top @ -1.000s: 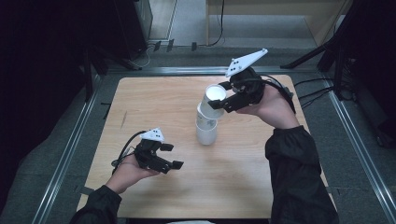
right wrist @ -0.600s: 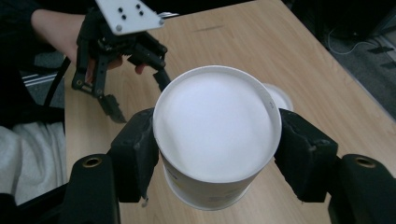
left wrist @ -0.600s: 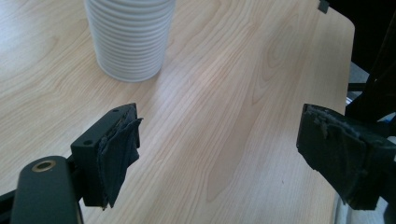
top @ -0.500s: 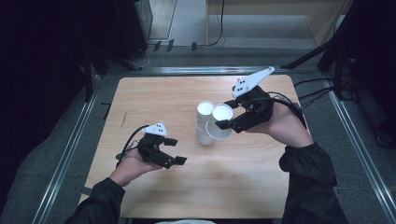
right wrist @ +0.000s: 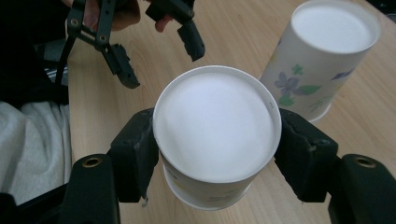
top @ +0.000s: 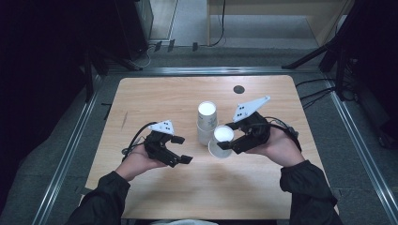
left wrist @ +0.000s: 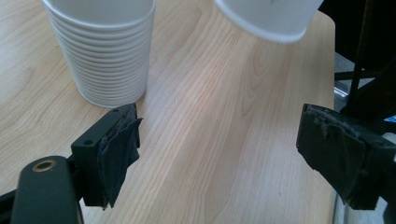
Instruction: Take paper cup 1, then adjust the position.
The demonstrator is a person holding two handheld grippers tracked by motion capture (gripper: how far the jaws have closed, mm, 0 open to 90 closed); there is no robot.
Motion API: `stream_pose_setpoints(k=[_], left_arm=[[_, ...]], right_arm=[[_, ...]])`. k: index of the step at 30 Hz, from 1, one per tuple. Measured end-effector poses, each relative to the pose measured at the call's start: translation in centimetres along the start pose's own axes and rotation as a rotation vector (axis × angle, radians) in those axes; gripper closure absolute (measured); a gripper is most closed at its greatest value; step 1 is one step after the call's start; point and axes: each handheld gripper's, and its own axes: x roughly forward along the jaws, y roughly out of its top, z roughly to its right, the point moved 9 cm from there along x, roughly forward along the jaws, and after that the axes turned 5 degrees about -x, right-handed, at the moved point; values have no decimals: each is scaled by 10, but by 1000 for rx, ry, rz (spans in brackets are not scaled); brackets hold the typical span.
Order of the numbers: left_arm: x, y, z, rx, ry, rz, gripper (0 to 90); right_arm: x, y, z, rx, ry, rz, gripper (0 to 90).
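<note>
A stack of upturned white paper cups (top: 207, 123) with a flower print stands mid-table (top: 155, 93). My right gripper (top: 225, 139) is shut on one more upturned cup (top: 222, 136), held low just right of the stack. In the right gripper view both pads (right wrist: 140, 154) press the cup's sides (right wrist: 217, 121), with the stack (right wrist: 327, 60) behind it. My left gripper (top: 182, 149) hovers left of the stack; its jaws have just been opening and nothing is between them. Its own view (left wrist: 219, 149) shows the stack (left wrist: 102, 51) and the held cup (left wrist: 268, 16) ahead.
A small black round disc (top: 239, 89) sits in the table top near the far edge. Metal rails (top: 70, 150) run along both sides of the table, and cables (top: 314, 84) trail off at the right. Bare wood lies in front of both hands.
My right gripper has carried its cup from above the stack down and to the right, beside the stack. The left gripper's jaws stand wider; that hand has barely shifted.
</note>
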Motion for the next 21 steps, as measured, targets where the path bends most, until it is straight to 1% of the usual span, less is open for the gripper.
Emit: stream_pose_setpoints(k=[1, 2, 4, 5, 6, 7, 9, 10, 12, 15, 18, 21], left_arm=[[1, 0, 0, 3, -2, 0, 136], [2, 0, 0, 12, -1, -1, 136], [3, 0, 0, 17, 0, -3, 136], [4, 0, 1, 29, -4, -5, 136], [4, 0, 1, 29, -4, -5, 136], [6, 0, 2, 37, -7, -9, 136], [7, 0, 2, 42, -10, -14, 136], [8, 0, 4, 49, -11, -13, 136], [9, 0, 5, 48, -20, -9, 136], [13, -1, 6, 42, -27, -13, 139], [18, -3, 9, 58, -23, -20, 139], [20, -2, 11, 65, -33, -7, 139]], right_arm=[[4, -4, -2, 3, 9, 7, 348], [12, -11, -5, 4, 25, 33, 348], [18, -17, -8, 14, 39, 48, 348], [23, -23, -9, 16, 37, 50, 348], [26, -27, -9, 21, 37, 48, 348], [30, -31, -10, 28, 38, 42, 348], [32, -34, -11, 30, 40, 41, 348], [38, -42, -13, 39, 45, 34, 348], [43, -46, -14, 35, 46, 35, 348], [48, -46, -16, 32, 52, 39, 348], [53, -44, -17, 33, 64, 49, 348], [55, -43, -18, 37, 83, 61, 348]])
